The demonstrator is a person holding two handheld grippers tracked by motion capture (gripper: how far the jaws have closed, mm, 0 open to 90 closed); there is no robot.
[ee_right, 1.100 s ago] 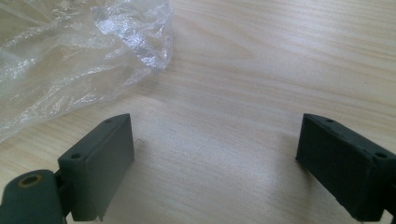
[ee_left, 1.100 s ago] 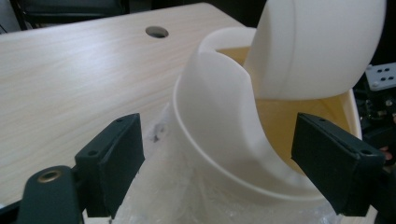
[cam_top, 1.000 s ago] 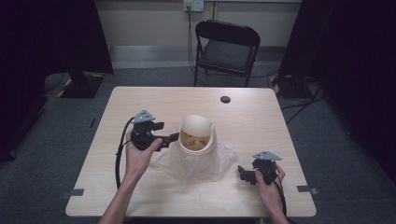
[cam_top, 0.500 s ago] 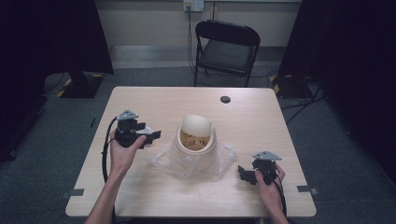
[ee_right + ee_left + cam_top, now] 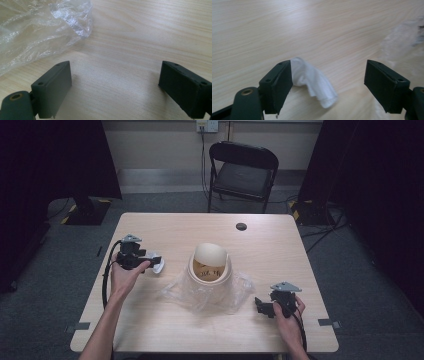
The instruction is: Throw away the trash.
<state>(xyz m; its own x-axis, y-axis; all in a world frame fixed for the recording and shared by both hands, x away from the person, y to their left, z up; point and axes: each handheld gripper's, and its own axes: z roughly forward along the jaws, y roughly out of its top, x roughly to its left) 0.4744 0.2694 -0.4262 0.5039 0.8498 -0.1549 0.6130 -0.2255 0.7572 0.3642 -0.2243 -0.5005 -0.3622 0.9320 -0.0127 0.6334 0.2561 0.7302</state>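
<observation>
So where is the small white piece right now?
In the high view the small white piece lies on the table's left side, at the left gripper, left of the bag.

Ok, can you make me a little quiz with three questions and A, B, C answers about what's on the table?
1. Where does the white cloth lie?
A. between the left gripper's jaws
B. on the chair
C. inside the cream container

2. What colour is the small round thing near the table's far edge?
A. red
B. black
C. yellow

3. How are the right gripper's jaws?
A. shut on the plastic bag
B. shut on nothing
C. open, with bare wood between them

Answers:
1 A, the left gripper view shows the cloth beside one jaw, within the gap.
2 B, it is a dark dot in the high view.
3 C, the right gripper view shows them wide apart, with the plastic bag off to the side.
</observation>
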